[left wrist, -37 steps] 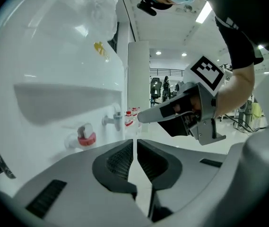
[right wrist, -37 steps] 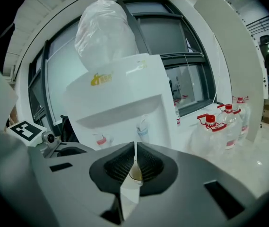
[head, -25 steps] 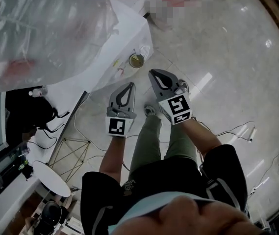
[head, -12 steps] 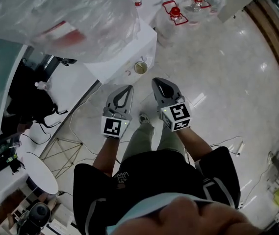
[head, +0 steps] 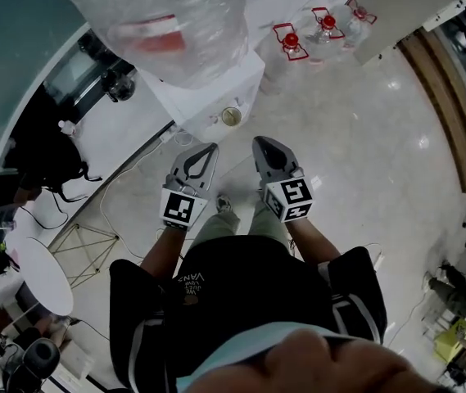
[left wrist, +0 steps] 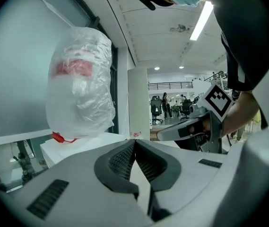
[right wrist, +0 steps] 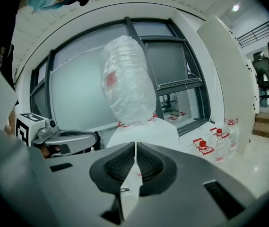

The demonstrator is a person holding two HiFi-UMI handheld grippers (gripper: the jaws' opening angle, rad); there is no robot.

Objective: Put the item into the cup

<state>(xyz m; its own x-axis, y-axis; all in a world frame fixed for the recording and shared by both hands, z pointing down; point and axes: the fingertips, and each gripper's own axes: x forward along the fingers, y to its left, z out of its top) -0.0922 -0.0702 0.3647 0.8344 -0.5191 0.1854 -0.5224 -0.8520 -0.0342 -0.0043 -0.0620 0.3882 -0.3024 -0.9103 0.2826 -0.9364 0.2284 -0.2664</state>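
A cup (head: pixel 231 116) with a yellowish inside stands near the corner of a white table (head: pixel 196 97). A small item beside it is too small to make out. My left gripper (head: pixel 208 149) and right gripper (head: pixel 260 142) are held side by side over the floor, short of the table, both shut and empty. In the left gripper view the left gripper (left wrist: pixel 134 142) shows ribbed pads pressed together, with the right gripper (left wrist: pixel 191 129) alongside. In the right gripper view the right gripper (right wrist: pixel 135 148) is shut, pointing at the table (right wrist: pixel 143 129).
A big clear plastic bag (head: pixel 183 23) with something red inside sits on the table. Water bottles with red caps (head: pixel 290 39) stand on the floor to the table's right. Cables and a wire stand (head: pixel 85 240) lie to the left. The person's legs are below the grippers.
The head view has swung and drawn back, bringing the bottles and window wall into view. Both grippers stay shut, side by side, pointing at the table.
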